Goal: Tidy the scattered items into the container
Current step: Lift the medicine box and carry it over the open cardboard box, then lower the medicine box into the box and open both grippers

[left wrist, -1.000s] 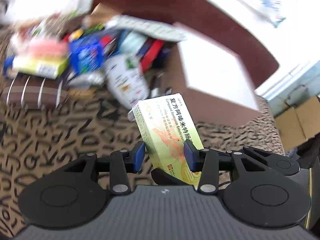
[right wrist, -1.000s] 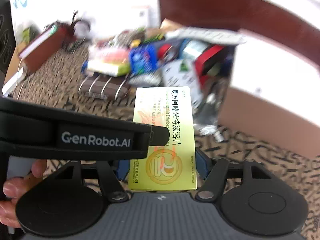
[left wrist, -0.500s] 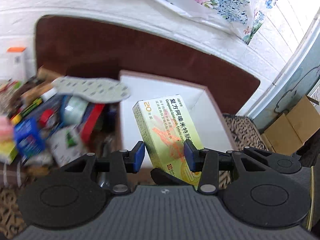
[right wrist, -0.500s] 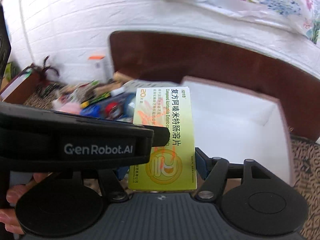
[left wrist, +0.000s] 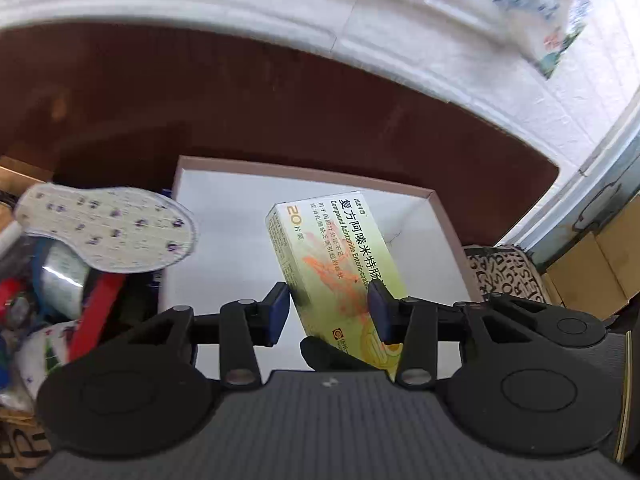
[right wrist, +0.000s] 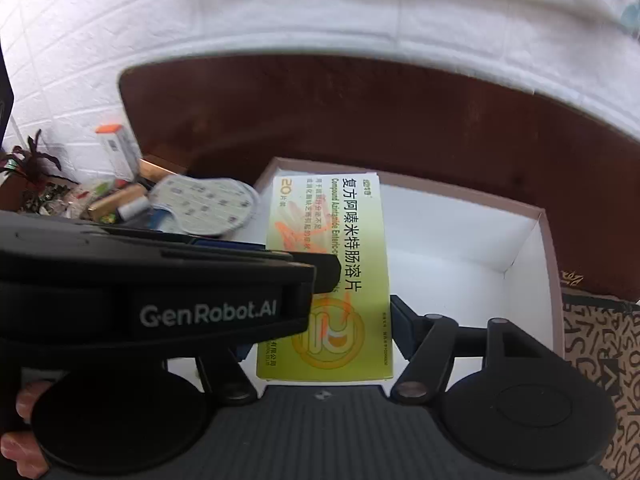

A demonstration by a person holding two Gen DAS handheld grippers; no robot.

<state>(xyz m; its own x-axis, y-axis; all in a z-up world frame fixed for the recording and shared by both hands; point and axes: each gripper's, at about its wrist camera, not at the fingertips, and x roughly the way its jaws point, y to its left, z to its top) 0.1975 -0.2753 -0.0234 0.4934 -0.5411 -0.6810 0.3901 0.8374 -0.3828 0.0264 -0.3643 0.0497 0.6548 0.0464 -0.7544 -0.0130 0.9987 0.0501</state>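
Observation:
A yellow-green medicine box [left wrist: 332, 248] with Chinese print is gripped by both grippers at once. My left gripper [left wrist: 327, 312] has its blue pads [left wrist: 278, 312] pressed on the box's narrow sides, and the box tilts left. The right gripper [right wrist: 326, 332] clamps the same box [right wrist: 328, 232] across its width. Its right pad [right wrist: 400, 328] shows, while the left one is hidden behind the left gripper's black body [right wrist: 160, 292]. The box hangs over the white-lined container [left wrist: 224, 240], an open carton with a pinkish rim [right wrist: 460, 260] and nothing visible inside.
A spotted insole [left wrist: 108, 232] tops a pile of packets and tape [left wrist: 60, 288] left of the container. A dark brown board [left wrist: 280, 112] rises behind. Letter-patterned cloth [right wrist: 600, 352] and cardboard cartons [left wrist: 592, 264] lie right. A person's fingers [right wrist: 24, 404] hold the left gripper.
Both grippers have carried the medicine box together from above the patterned cloth to above the container. The pile has slid to the left of view. The grip looks the same.

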